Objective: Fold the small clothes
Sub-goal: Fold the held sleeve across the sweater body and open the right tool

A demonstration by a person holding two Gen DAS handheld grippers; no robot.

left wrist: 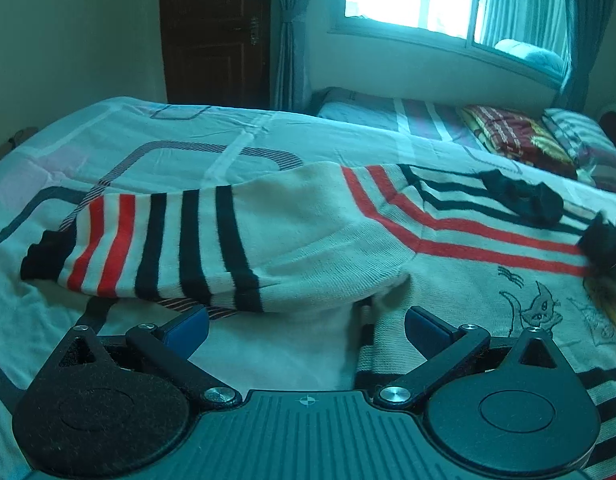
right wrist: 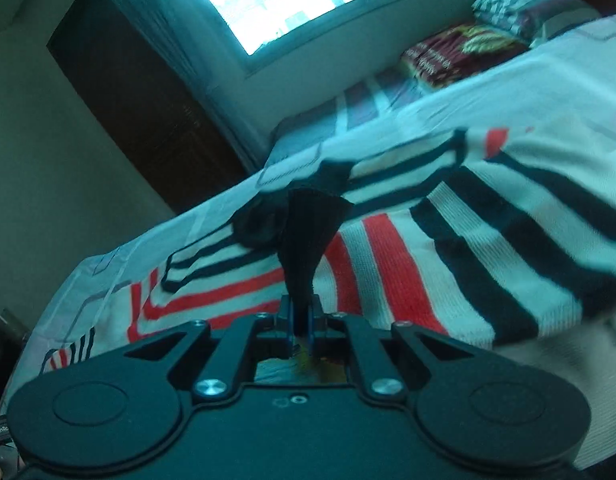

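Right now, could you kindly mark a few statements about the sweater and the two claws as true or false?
1. The right claw is shut on a black cuff of the striped sweater. True.
2. The left claw grips the sleeve. False: its jaws stand open with nothing between them.
3. The sweater lies on a bed. True.
4. The sweater has green stripes. False: they are red and black on a cream knit.
5. A cat drawing shows on the sweater's front. True.
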